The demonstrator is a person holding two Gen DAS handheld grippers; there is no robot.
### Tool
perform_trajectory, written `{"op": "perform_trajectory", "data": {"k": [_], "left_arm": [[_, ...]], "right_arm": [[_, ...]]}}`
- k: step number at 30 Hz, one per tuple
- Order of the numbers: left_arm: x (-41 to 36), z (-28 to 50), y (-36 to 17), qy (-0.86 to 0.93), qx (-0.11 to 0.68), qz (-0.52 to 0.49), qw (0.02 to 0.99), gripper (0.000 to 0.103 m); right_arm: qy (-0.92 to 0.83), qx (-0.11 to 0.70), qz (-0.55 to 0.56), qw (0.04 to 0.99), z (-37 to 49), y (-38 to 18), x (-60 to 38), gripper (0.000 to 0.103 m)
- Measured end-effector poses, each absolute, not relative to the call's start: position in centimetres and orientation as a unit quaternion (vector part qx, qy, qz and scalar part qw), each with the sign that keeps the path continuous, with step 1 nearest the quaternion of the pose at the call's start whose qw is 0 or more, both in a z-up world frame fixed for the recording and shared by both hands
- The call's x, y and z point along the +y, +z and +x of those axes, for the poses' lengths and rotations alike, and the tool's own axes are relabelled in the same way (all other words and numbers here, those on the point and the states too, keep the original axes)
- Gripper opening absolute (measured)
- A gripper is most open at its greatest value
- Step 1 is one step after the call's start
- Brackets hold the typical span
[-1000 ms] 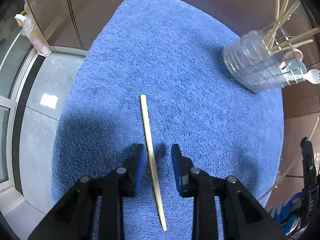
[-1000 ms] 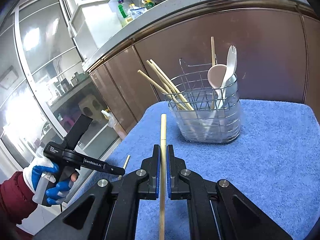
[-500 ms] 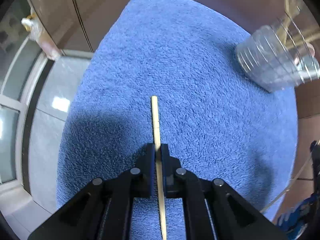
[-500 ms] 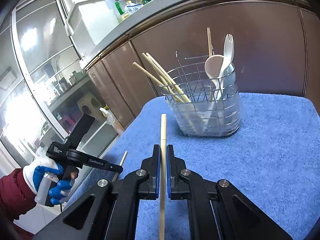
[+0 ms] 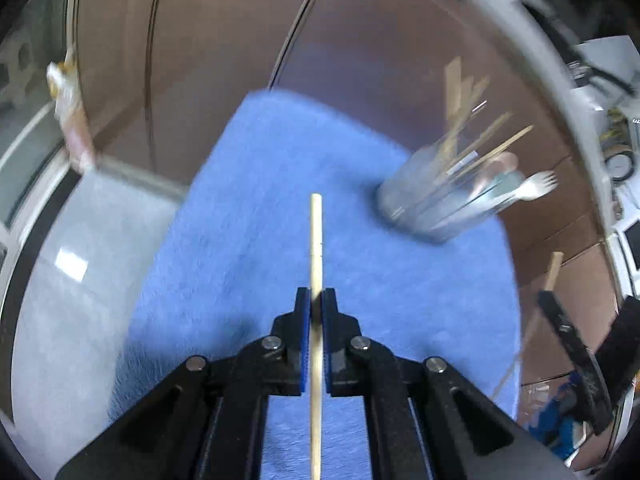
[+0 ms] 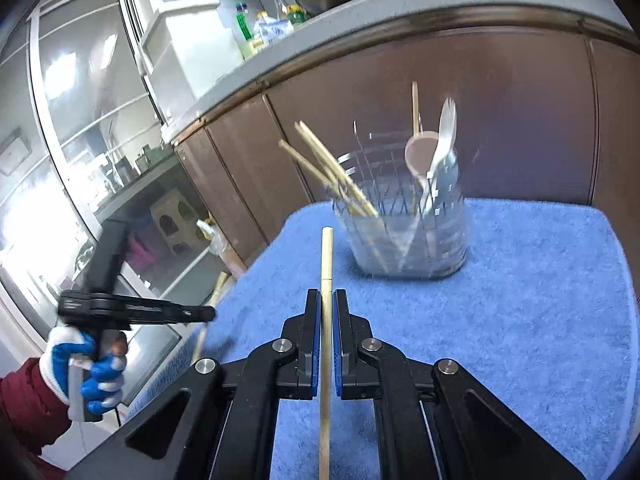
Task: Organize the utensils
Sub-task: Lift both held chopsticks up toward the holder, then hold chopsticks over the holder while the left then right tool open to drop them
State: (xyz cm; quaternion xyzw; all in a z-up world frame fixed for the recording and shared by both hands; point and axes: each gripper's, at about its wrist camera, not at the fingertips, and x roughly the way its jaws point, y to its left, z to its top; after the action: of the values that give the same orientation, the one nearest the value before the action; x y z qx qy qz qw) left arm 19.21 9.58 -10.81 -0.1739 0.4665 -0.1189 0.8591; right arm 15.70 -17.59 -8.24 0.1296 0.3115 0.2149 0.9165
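The left gripper [image 5: 316, 300] has just clamped its chopstick [image 5: 316, 232] and lifted it off the blue towel [image 5: 248, 208]. The right gripper [image 6: 328, 304] grips another chopstick [image 6: 326, 256]. Both look ready for the wire basket [image 6: 404, 236].

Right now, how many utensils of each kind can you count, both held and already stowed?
Held chopsticks: 2 (left chopstick, right chopstick)
Spoon: 1
Spork: 1
Stowed chopsticks in the holder: at least 4, blurred
Total: at least 8
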Motion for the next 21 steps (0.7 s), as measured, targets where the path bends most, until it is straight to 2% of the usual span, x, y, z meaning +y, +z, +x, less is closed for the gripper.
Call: {"op": "perform_trajectory", "data": {"k": [10, 16, 21], "left_arm": [[4.4, 20.8, 2.5, -0.19, 0.249, -0.175, 0.934, 0.004], [0.3, 24.1, 5.3, -0.191, 0.139, -0.18, 0.955, 0.005], [-2.1, 27.1, 4.8, -0.165, 0.096, -0.169, 0.967, 0.005]], "right_arm": [[0.194, 0.174, 0.104, 0.96, 18.9, 0.5, -18.0, 0.005], [0.168, 0.09, 0.089, 0.978, 22.8, 3.1, -17.9, 0.005], [0.145, 0.05, 0.081, 0.985, 25.8, 3.0, -18.2, 0.005]]}}
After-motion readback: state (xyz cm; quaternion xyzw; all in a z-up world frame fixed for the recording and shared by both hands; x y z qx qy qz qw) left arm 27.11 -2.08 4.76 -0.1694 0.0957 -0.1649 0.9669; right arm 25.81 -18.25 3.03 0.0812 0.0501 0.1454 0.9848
